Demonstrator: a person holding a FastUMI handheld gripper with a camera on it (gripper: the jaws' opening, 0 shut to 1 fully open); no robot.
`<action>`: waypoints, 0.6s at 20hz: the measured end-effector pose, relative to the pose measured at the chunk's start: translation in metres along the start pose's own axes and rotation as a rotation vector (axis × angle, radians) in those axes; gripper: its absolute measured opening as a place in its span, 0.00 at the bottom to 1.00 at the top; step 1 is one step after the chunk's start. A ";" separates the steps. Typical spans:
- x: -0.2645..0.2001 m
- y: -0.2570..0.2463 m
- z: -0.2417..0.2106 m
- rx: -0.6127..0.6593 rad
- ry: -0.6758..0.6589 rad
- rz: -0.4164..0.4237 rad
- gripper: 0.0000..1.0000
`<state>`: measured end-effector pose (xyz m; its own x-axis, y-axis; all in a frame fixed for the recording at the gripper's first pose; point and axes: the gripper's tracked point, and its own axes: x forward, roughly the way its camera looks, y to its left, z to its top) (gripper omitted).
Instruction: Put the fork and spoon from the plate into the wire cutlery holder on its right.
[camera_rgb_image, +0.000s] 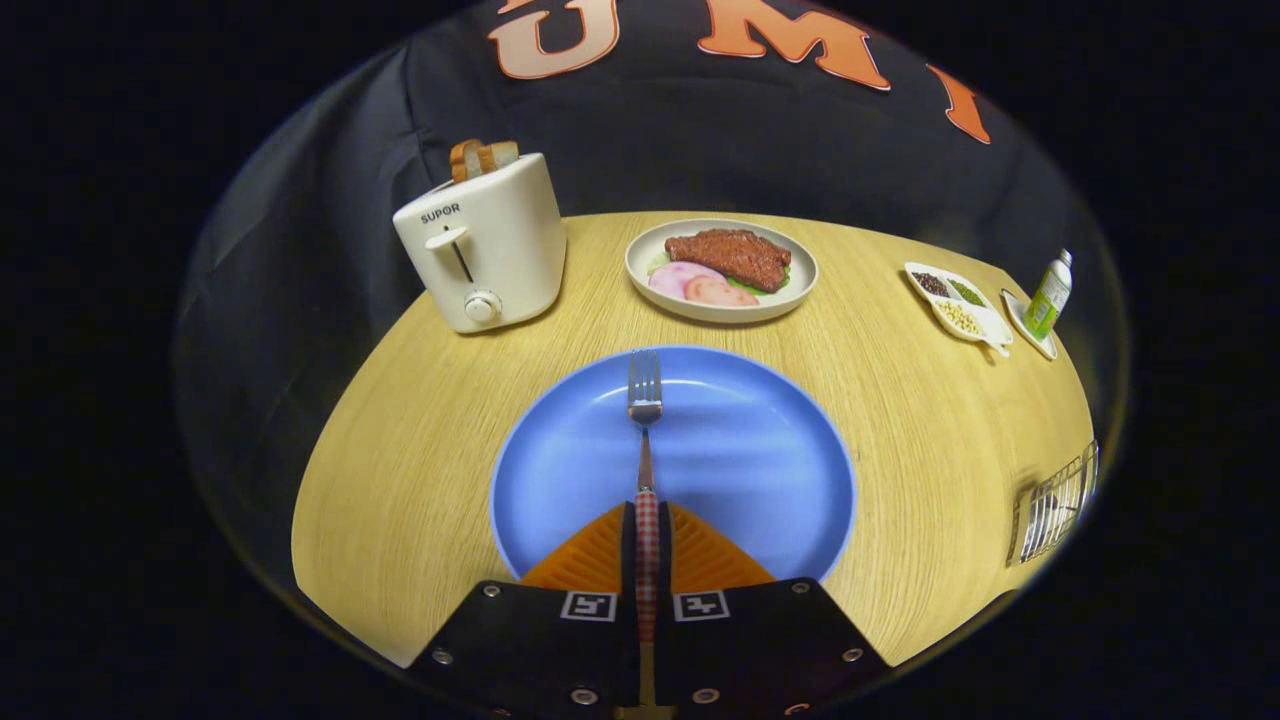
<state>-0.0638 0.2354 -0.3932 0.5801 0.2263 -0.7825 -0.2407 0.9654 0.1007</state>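
The white two-slot toaster (485, 245) at the far left of the pale wooden surface (900, 400) carries the word "SUPOR" above its lever; two slices of toast (482, 157) stand up from its slots. The label on the small green bottle (1048, 298) at the far right is too small to read.

The gripper (647, 520) has its fingers closed together on the red-and-white checked handle of the steel fork (645, 400), one finger pressing from each side. The fork runs straight ahead from between the fingers, its slim metal neck and four tines lying over the middle of the round blue plate (760, 470).

The wire cutlery holder (1055, 505) stands well to the right of the plate. Beyond the plate are a cream plate of meat and ham slices (722, 268) and a white divided dish of beans (958, 300).
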 end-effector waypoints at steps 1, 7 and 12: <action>-0.007 -0.004 0.005 -0.004 -0.007 0.005 0.06; -0.061 -0.058 0.035 -0.007 -0.095 -0.029 0.06; -0.100 -0.134 0.051 0.016 -0.129 -0.118 0.06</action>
<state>-0.0494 0.0898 -0.2974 0.6986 0.1251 -0.7045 -0.1532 0.9879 0.0235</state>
